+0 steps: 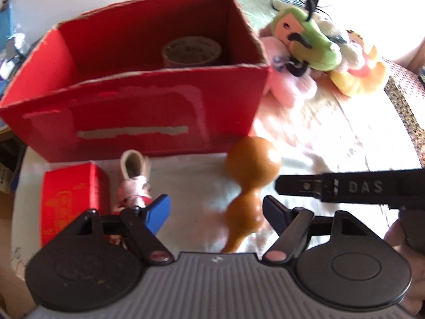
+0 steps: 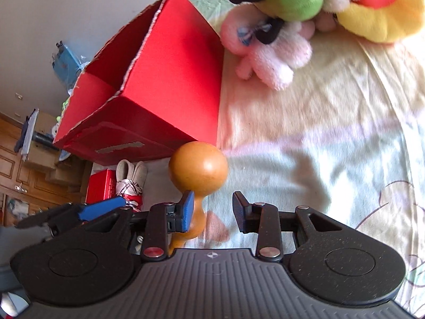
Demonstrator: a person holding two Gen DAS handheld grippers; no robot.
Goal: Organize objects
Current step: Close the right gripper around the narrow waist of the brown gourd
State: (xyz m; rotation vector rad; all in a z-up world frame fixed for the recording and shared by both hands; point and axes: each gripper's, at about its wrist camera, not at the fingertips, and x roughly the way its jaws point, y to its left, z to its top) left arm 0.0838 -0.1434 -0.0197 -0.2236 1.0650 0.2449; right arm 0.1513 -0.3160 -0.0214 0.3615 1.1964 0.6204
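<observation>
A glossy orange-brown gourd-shaped wooden piece [image 1: 251, 183] lies on the pale patterned cloth [image 2: 318, 138] covering the surface, just in front of the open red cardboard box [image 1: 138, 122] that holds a roll of tape [image 1: 191, 51]. The left hand-held gripper [image 1: 216, 211] hovers with its jaws well apart on either side of the gourd's narrow waist, not pressing it. The right hand-held gripper [image 2: 213, 212] has its jaws apart too, empty, its blue-padded left finger [image 2: 187, 210] just beside the gourd's neck; plush toys [image 2: 279, 26] lie beyond the box.
</observation>
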